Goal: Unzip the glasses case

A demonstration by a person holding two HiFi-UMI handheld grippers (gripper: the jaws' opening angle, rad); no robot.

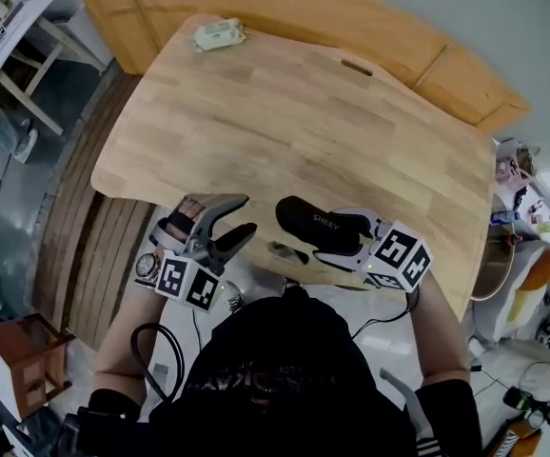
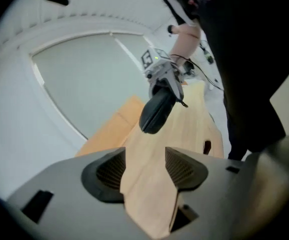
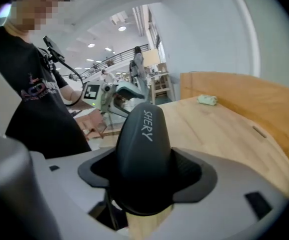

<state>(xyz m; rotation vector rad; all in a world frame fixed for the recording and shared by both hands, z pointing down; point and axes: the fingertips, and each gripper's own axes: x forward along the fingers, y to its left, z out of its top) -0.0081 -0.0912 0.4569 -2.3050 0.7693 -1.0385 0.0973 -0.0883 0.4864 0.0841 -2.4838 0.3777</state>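
A black glasses case point(image 1: 313, 222) is seen at the lower centre of the head view, held above the near edge of a light wooden table point(image 1: 284, 131). The case is a smooth, matte, elongated shell with rounded ends and a domed top, with pale lettering printed along it. It is clamped by the right gripper point(image 1: 343, 244), whose grey jaws are pressed against its two long sides; ribbed dark pads are seen on either side of it in the right gripper view. The long axis of the case runs nearly across the head view, with the gripped end at the right and the free rounded end pointed to the left of the frame, towards the left gripper point(image 1: 229, 232). In the right gripper view the same axis runs away from the camera, up the frame.

The left gripper is held just left of the case, not touching it. Its dark jaws are set apart, and only bare tabletop is seen between them in the left gripper view.

The table has visible grain, rounded corners and a small slot point(image 1: 356, 67) near its far edge. A small pale green packet point(image 1: 220, 34) lies at the upper left of the tabletop. A second, more orange wooden surface point(image 1: 256, 3) is seen behind it.
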